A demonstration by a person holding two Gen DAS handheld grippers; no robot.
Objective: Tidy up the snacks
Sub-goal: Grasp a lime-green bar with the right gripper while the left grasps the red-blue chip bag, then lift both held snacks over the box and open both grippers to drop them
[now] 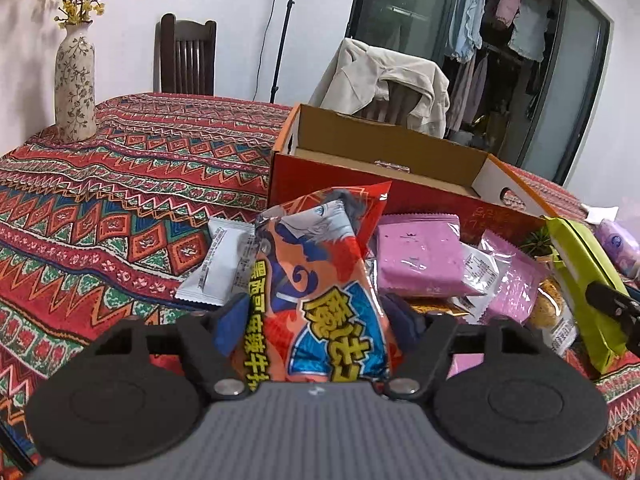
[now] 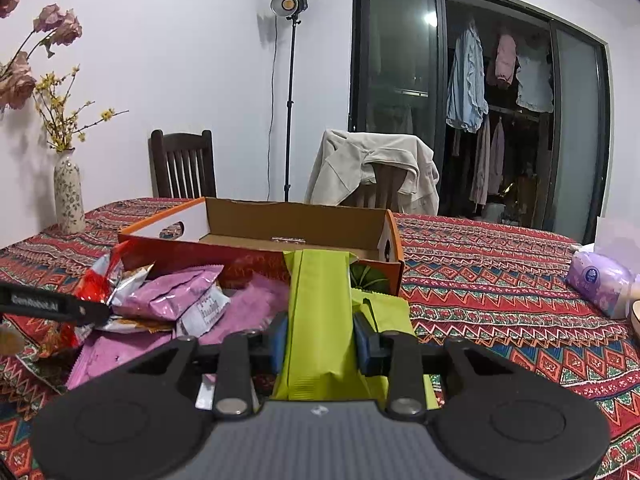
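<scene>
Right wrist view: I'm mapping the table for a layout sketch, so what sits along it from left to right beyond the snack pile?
Flowered vase → open cardboard box → purple tissue pack.

I count two hand-held grippers: the left hand-held gripper [image 1: 316,316] low in its frame's centre, the right hand-held gripper [image 2: 320,340] likewise. One open cardboard box [image 2: 288,220] sits mid-frame. Of snacks I make out one red-and-blue cartoon bag [image 1: 320,280], two lime-green packets [image 2: 320,312], at least three pink packets [image 1: 416,256] and one white sachet [image 1: 216,264]; the heap hides more. Two chairs [image 2: 182,164], one vase [image 2: 69,192] at left, one lamp stand [image 2: 289,4], one tissue pack [image 2: 600,282] at right.
</scene>
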